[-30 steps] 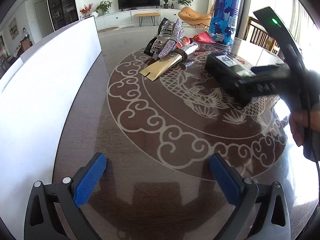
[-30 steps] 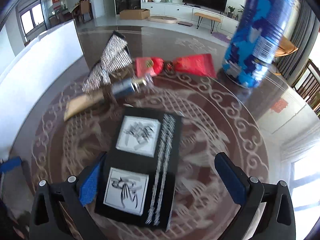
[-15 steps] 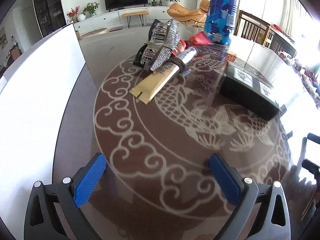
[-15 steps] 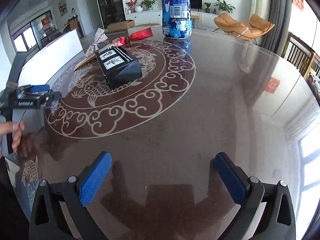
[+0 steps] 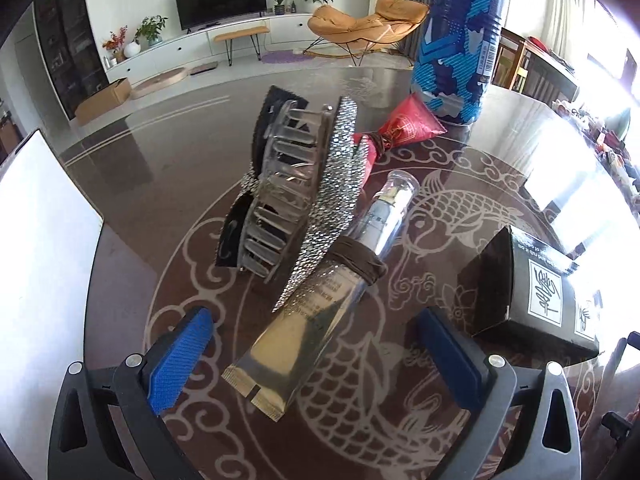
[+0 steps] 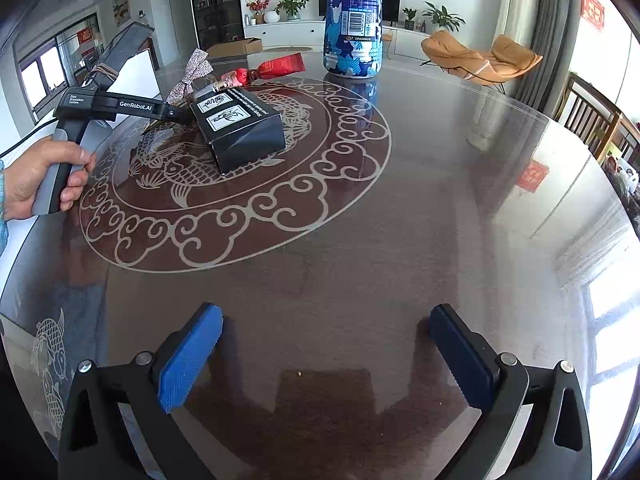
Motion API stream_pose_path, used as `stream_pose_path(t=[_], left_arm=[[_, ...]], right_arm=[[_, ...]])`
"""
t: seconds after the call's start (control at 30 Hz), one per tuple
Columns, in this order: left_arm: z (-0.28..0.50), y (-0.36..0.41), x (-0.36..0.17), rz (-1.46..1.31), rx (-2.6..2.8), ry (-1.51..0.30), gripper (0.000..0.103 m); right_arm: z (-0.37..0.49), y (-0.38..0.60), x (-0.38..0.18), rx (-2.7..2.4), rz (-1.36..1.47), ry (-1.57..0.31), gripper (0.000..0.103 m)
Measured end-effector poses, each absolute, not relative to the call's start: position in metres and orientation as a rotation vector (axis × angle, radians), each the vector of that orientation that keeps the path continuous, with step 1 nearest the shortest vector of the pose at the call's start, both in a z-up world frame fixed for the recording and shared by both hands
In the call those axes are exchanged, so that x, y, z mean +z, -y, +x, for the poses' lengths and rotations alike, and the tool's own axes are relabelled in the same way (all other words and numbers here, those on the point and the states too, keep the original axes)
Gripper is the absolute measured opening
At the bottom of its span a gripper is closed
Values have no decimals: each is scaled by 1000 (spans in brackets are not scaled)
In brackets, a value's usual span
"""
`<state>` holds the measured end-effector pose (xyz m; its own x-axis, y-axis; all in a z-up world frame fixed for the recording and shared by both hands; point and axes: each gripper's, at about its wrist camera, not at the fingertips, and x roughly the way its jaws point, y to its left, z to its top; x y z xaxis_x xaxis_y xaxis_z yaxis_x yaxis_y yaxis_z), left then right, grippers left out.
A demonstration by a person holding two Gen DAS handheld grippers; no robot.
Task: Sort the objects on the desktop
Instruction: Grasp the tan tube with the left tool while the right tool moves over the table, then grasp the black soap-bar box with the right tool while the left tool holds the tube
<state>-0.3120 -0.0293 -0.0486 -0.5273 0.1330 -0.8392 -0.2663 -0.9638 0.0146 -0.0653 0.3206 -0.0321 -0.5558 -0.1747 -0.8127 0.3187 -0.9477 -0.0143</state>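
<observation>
On the round patterned table (image 6: pixel 400 240), the tall blue bottle (image 5: pixel 456 40) stands farthest back. Nearer lies the black box (image 5: pixel 536 284), then the rhinestone hair clip (image 5: pixel 296 188) beside the silver tube (image 5: pixel 320 308). Left gripper (image 5: pixel 320 364), jaws just narrowing, straddles the tube's flat end untouched; right gripper (image 6: pixel 324 354) gapes wide, empty.

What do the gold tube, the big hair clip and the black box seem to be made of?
Gold tube: probably soft metallic laminate or plastic; it mirrors the room and has a flat crimped end.
Hair clip: clear, hard-looking plastic teeth, with a sparkling rhinestone-like bow.
Black box: likely matte printed cardboard, judging by its folded edges and white labels.
</observation>
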Motion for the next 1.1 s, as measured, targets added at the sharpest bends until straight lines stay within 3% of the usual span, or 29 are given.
stream_pose_path(t=[0.07, 0.1, 0.13, 0.33, 0.7, 0.77, 0.8, 0.83, 1.03, 1.07, 1.1], left_arm=[[-307, 29, -44, -1368, 2581, -190, 73], [-304, 31, -41, -1366, 2598, -179, 53], [-301, 32, -39, -1369, 2609, -168, 40], [-271, 35, -38, -1372, 2640, -142, 30], [-107, 48, -40, -1373, 2706, -97, 32], [-104, 46, -41, -1391, 2702, -124, 56], [-107, 47, -43, -1414, 2697, -132, 81], [-111, 49, -46, -1436, 2691, -132, 94], [-147, 45, -48, -1426, 2644, -141, 96], [-153, 42, -47, -1418, 2628, -151, 94], [-156, 39, -46, -1402, 2621, -160, 81]], right_arm=[[-65, -321, -32, -2537, 1300, -231, 103], [-65, -321, -32, -2537, 1299, -231, 103], [-65, -321, -32, -2537, 1299, -231, 103], [-65, -321, -32, -2537, 1299, -231, 103], [-66, -323, -32, -2547, 1304, -224, 103], [-66, -323, -33, -2547, 1304, -224, 103], [-66, -323, -33, -2547, 1305, -224, 103], [-66, -323, -33, -2547, 1305, -224, 103], [-66, -323, -33, -2548, 1305, -224, 103], [-66, -323, -33, -2548, 1305, -223, 103], [-66, -323, -33, -2548, 1305, -224, 103]])
